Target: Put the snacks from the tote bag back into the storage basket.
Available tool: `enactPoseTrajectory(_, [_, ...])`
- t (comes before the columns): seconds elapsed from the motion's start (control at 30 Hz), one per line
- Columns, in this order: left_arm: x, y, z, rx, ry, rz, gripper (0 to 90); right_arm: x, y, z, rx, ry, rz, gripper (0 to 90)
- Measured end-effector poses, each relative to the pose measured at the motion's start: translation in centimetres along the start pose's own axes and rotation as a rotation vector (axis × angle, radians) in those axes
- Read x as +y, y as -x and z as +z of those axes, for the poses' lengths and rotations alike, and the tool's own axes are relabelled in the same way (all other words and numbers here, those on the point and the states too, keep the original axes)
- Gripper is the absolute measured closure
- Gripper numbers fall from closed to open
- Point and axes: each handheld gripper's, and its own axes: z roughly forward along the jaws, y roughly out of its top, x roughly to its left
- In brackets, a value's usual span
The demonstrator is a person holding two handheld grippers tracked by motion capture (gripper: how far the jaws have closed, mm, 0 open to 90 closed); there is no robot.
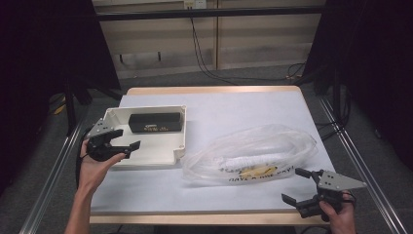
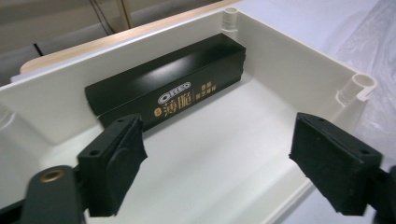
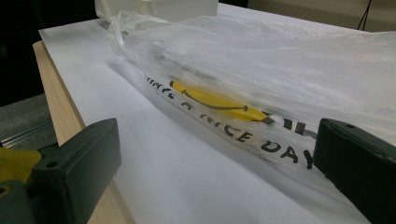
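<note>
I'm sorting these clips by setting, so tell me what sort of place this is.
Probably a lab or a recording workspace, not a home. A white-covered table stands between metal rails with dark curtains on both sides, cables run across the grey floor, and a person's hands hold the left gripper and the right gripper.

A cream tray (image 1: pixel 160 158) sits on the white table (image 1: pixel 234 112) at the left, a black box (image 1: pixel 155 122) lying against its far wall. The left gripper (image 1: pixel 127 139) hovers over the tray's near left corner, jaws apart and empty. The right gripper (image 1: pixel 297 185), also spread, rests at the near right edge, just beside a clear plastic bag (image 1: pixel 253 151).
</note>
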Motion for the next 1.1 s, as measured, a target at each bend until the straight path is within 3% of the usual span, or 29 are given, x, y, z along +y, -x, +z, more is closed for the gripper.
enactPoseTrajectory(0.07, [-0.1,0.5,-1.0,-0.005,0.024,0.005,11.0,0.0,0.0,0.0,-0.004,0.004,0.002,0.7])
enactPoseTrajectory(0.2, [-0.6,1.3,-2.6,0.027,-0.004,0.032,7.9,0.0,0.1,-0.2,-0.007,0.007,0.001,0.6])
enactPoseTrajectory(0.37, [-1.7,1.6,-3.9,0.082,0.008,0.014,6.4,0.0,0.1,-0.1,-0.006,0.006,0.002,0.6])
enactPoseTrajectory(0.43, [-2.1,2.2,-4.1,0.084,0.021,0.012,6.3,0.0,0.1,-0.1,-0.009,0.006,0.003,0.6])
enactPoseTrajectory(0.5, [-2.7,3.1,-4.2,0.055,0.036,0.014,4.1,0.0,0.0,-0.2,-0.011,0.008,0.002,0.6])
enactPoseTrajectory(0.57, [-3.4,4.0,-4.1,0.053,0.043,-0.007,3.8,0.0,0.0,-0.3,-0.014,0.010,0.002,0.6])
enactPoseTrajectory(0.63, [-4.1,4.6,-3.8,0.029,0.065,-0.067,3.8,0.0,0.1,-0.3,-0.011,0.013,-0.001,0.6])
enactPoseTrajectory(0.73, [-4.9,5.8,-3.1,0.032,0.040,-0.050,3.5,0.0,0.2,-0.4,-0.016,0.015,-0.003,0.7])
enactPoseTrajectory(0.93, [-6.2,7.7,-2.8,0.034,0.048,-0.053,3.4,0.0,0.2,-0.6,-0.024,0.014,0.004,0.7])
enactPoseTrajectory(1.07, [-7.0,9.2,-2.3,0.043,0.037,-0.103,3.5,-0.1,0.2,-0.5,-0.026,0.012,0.004,0.7])
enactPoseTrajectory(1.1, [-7.2,9.7,-2.3,0.048,0.031,-0.099,3.0,-0.1,0.2,-0.5,-0.024,0.013,0.005,0.7])
